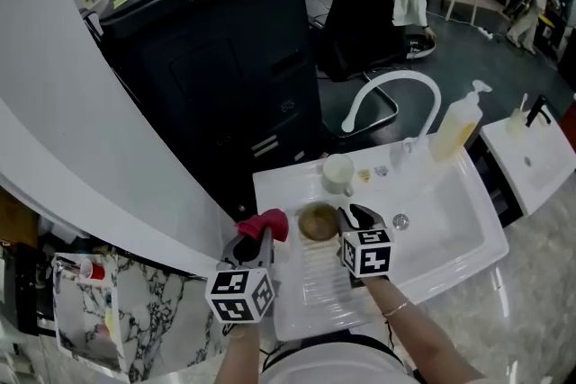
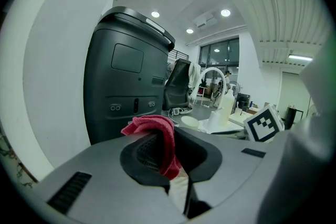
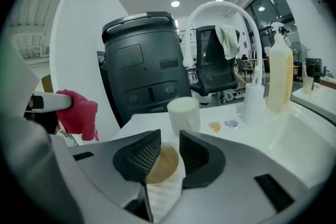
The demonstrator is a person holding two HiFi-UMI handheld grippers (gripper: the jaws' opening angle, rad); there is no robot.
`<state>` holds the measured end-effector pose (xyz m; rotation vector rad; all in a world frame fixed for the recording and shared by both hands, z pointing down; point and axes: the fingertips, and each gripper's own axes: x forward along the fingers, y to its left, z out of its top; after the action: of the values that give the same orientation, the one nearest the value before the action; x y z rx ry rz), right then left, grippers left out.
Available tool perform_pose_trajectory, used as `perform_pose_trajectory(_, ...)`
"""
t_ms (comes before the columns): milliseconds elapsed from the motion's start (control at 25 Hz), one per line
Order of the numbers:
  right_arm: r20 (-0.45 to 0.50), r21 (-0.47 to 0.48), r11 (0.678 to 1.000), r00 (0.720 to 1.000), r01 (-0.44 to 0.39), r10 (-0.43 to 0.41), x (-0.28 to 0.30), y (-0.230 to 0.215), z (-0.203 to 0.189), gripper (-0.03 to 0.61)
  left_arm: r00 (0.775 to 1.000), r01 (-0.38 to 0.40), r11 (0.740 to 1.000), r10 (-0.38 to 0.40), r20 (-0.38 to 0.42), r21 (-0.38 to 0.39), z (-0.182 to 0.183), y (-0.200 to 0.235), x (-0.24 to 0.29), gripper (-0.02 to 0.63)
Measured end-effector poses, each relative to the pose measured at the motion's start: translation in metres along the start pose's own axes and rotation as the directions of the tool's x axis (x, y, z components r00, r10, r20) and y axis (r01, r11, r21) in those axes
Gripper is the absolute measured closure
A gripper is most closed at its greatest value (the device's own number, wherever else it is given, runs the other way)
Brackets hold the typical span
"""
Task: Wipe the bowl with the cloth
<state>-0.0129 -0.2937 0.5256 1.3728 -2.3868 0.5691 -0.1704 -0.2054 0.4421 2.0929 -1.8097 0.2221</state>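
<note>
The brown bowl (image 1: pixel 317 221) sits upright on the ribbed draining board (image 1: pixel 310 288), just left of the sink (image 1: pixel 468 234). The right gripper (image 3: pixel 169 152) reaches in from the sink side. Its jaws stand apart and the bowl shows in the gap between them, but neither pad visibly presses on it.

The left gripper (image 2: pixel 163 150) is on the far side of the bowl from the sink, near the board's left edge. Its jaws are clamped on a red cloth (image 2: pixel 156 132), which bunches up above the tips. The cloth is close beside the bowl, and I cannot tell whether they touch.

A white cup (image 1: pixel 337 173) stands behind the bowl, left of the sink. A curved white tap (image 1: pixel 396 90) and a soap bottle (image 1: pixel 454 132) stand at the back of the sink.
</note>
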Motion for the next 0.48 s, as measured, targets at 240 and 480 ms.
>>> perform_pose_trajectory(240,0.098,-0.048,0.999,0.995,-0.009,0.014,-0.037,0.011,0.028,0.471,1.000,0.011,1.000,-0.011,0.002,0.012,-0.003,-0.007,-0.003,0.561)
perform_pose_trajectory(480,0.177,-0.038,0.999,0.984,-0.020,0.026,-0.073,0.022,0.045,0.490,1.000,0.026,0.999,-0.026,0.014,0.026,-0.001,-0.011,-0.008,0.561)
